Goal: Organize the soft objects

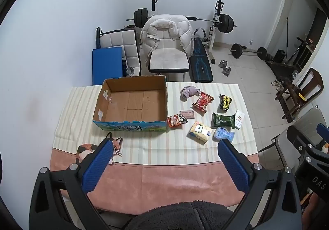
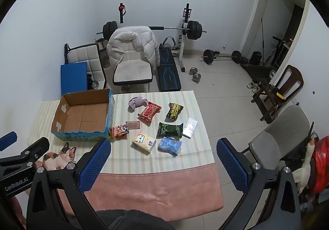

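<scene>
An empty open cardboard box (image 1: 131, 104) (image 2: 82, 117) stands on the table's left. To its right lie soft items: a grey-purple cloth (image 1: 189, 92) (image 2: 136, 102), a red packet (image 1: 202, 101) (image 2: 149, 111), a black-yellow packet (image 1: 225, 102) (image 2: 174, 111), a green wipes pack (image 1: 223, 120) (image 2: 169, 129), a yellow tissue pack (image 1: 200, 132) (image 2: 144, 141), a blue pack (image 1: 224, 134) (image 2: 170, 145) and an orange panda packet (image 1: 176, 120) (image 2: 120, 130). My left gripper (image 1: 165, 145) and right gripper (image 2: 162, 145) hover open and empty above the table's near edge.
A small white box (image 1: 239, 119) (image 2: 190, 127) and a brown card (image 1: 187, 115) (image 2: 133, 125) lie among the packets. The tablecloth (image 1: 164, 180) has a cat print (image 2: 59, 157). A chair with a white jacket (image 1: 167, 43) and gym weights stand behind. A grey chair (image 2: 287, 139) stands right.
</scene>
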{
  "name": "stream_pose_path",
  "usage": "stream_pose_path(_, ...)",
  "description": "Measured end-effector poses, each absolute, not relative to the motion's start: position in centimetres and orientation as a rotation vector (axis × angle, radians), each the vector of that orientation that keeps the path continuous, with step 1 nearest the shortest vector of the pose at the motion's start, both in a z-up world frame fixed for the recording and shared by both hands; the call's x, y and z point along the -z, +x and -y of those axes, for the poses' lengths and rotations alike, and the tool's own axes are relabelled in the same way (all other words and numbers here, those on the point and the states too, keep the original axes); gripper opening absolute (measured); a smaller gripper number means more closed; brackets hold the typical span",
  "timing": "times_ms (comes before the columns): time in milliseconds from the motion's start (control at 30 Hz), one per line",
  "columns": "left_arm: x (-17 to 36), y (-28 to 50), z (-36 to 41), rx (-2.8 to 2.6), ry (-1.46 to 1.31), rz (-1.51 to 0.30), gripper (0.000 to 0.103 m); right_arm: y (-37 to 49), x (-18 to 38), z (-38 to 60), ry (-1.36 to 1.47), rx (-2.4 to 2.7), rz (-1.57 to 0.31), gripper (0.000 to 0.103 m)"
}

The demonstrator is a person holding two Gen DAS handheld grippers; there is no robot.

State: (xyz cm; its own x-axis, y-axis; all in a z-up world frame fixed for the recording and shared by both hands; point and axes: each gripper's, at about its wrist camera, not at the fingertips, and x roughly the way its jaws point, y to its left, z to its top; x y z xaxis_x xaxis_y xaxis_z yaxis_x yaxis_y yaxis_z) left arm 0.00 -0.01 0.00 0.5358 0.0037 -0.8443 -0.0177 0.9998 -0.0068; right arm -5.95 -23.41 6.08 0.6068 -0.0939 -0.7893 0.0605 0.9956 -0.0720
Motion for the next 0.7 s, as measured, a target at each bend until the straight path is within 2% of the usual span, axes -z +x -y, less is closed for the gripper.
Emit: stream_pose_path(700,0.00,-0.04,0.05,-0.009,-0.015,-0.998,0.103,-5.78,-6.02,23.33,-0.048,0.099,-0.907,0.103)
